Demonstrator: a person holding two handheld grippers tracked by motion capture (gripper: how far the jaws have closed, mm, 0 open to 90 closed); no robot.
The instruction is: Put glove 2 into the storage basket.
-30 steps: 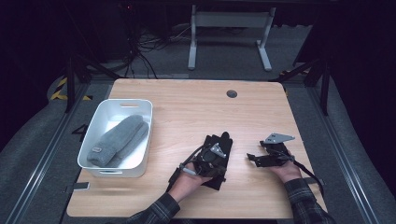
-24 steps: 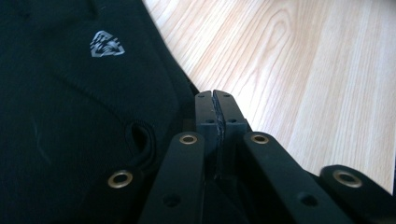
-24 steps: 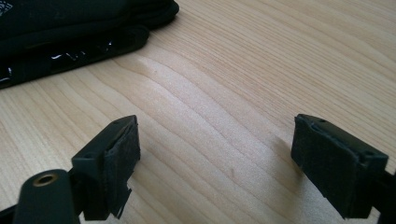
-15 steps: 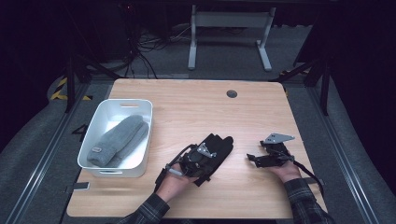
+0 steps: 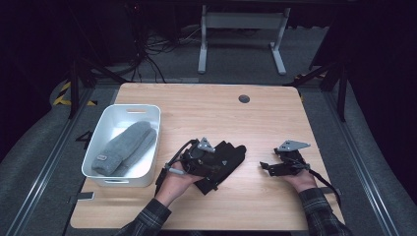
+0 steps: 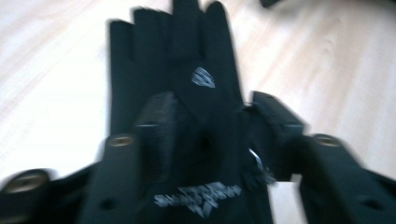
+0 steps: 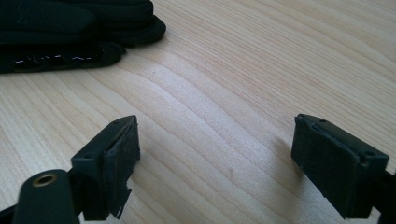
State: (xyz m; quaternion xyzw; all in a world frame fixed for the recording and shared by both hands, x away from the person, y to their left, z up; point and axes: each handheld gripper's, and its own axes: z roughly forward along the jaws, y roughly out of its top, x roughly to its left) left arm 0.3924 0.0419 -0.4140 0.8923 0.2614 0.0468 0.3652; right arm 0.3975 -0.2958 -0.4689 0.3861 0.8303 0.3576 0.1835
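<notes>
Shifted toward nine o'clock on the table since a second ago, left gripper (image 5: pixel 216 160) and black gloves (image 5: pixel 227 158) alike. Jaws just been opening: parted now, standing either side of the gloves, pads seemingly off the fabric, though blur in the left gripper view (image 6: pixel 212 140) leaves contact uncertain. Gloves lying flat on the wooden table (image 5: pixel 206 105) at mid-front, fingertips toward one o'clock, well short of the white bin (image 5: pixel 147 110) holding a grey knit hat (image 5: pixel 125 147) at nine o'clock. Right gripper (image 5: pixel 266 166) resting open at three o'clock, nothing between its pads (image 7: pixel 119 154).

Likely risks: regrasping only the top glove and splitting the pair; snagging a cuff on a pad while pulling away, dragging the gloves askew.
</notes>
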